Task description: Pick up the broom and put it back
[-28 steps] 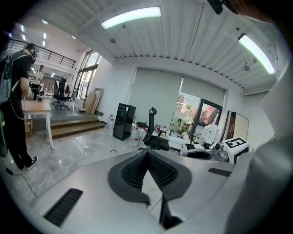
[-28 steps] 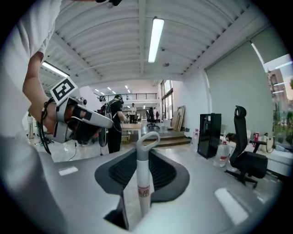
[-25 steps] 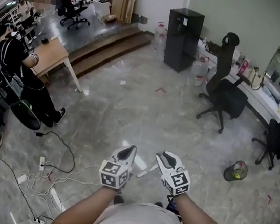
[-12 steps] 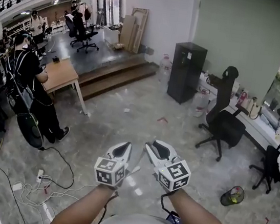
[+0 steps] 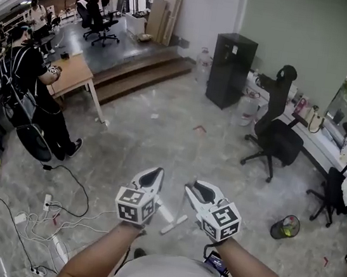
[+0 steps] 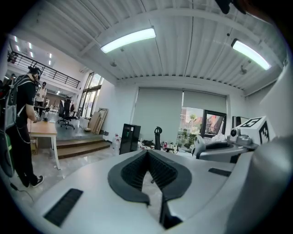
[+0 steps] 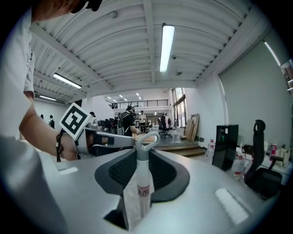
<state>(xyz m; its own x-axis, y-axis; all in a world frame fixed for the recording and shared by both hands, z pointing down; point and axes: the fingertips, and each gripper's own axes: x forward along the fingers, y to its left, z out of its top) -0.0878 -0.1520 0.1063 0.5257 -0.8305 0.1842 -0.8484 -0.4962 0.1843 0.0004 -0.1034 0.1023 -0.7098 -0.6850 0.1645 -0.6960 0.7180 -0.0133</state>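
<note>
In the right gripper view, the broom's white handle (image 7: 138,183) with a grey loop at its top (image 7: 146,139) stands upright between the pads, and my right gripper (image 7: 145,148) is shut on it. In the head view that gripper (image 5: 193,189) is held level in front of my body, and only a thin pale length of the handle shows under it. The broom's head is hidden. My left gripper (image 5: 151,176) hangs beside it on the left. Its pads (image 6: 132,171) meet at the tip with nothing between them.
A black cabinet (image 5: 230,69) and water bottles stand by the far wall. A black office chair (image 5: 276,139) is at the right, with a wire bin (image 5: 288,227) nearer. Cables and power strips (image 5: 49,203) lie at the left. A person (image 5: 34,83) stands by a wooden table (image 5: 74,73).
Both grippers have risen in front of my body, side by side. The right one keeps its hold on the handle. The head view has shifted a little.
</note>
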